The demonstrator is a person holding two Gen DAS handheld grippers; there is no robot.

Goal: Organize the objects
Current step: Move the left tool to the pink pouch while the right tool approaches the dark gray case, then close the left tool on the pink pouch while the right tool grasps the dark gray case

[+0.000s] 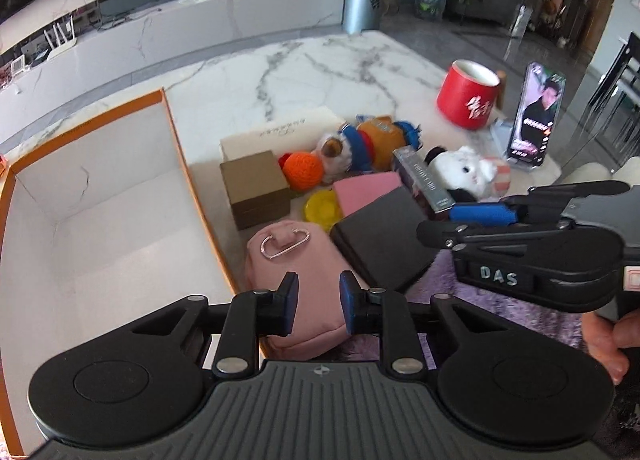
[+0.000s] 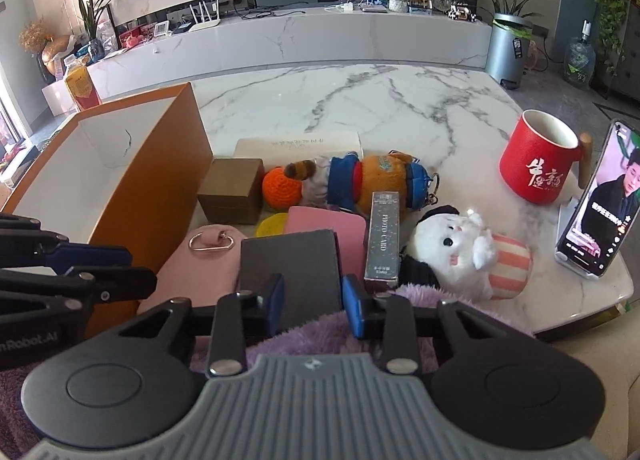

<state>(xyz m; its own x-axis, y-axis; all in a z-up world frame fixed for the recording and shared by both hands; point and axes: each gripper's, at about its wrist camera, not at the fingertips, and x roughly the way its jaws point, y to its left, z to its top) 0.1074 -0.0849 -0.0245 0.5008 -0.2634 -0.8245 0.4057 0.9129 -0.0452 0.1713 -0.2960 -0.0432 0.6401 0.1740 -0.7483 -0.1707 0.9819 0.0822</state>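
Observation:
An open orange box point(image 1: 192, 188) with a white inside stands at the left. Beside it lie a pink pouch point(image 1: 288, 260) with a metal clip, a black box point(image 1: 380, 236), a brown box point(image 1: 256, 188), an orange knitted ball point(image 1: 303, 171), a blue-and-orange plush doll point(image 1: 372, 140), a white plush point(image 1: 468, 168) and a photo card box point(image 2: 383, 236). My left gripper point(image 1: 319, 302) hovers over the pouch, jaws narrowly apart, nothing pinched. My right gripper point(image 2: 314, 300) hangs over the near end of the black box point(image 2: 290, 268), its jaws a little apart with nothing visibly gripped.
A red mug point(image 2: 538, 168) and a propped phone point(image 2: 600, 204) stand at the right of the marble table point(image 2: 380, 100). Purple fluffy fabric point(image 2: 320, 336) lies at the near edge. A cream box point(image 2: 298, 142), a pink flat item point(image 2: 324, 222) and a yellow disc point(image 1: 320, 206) sit among the toys.

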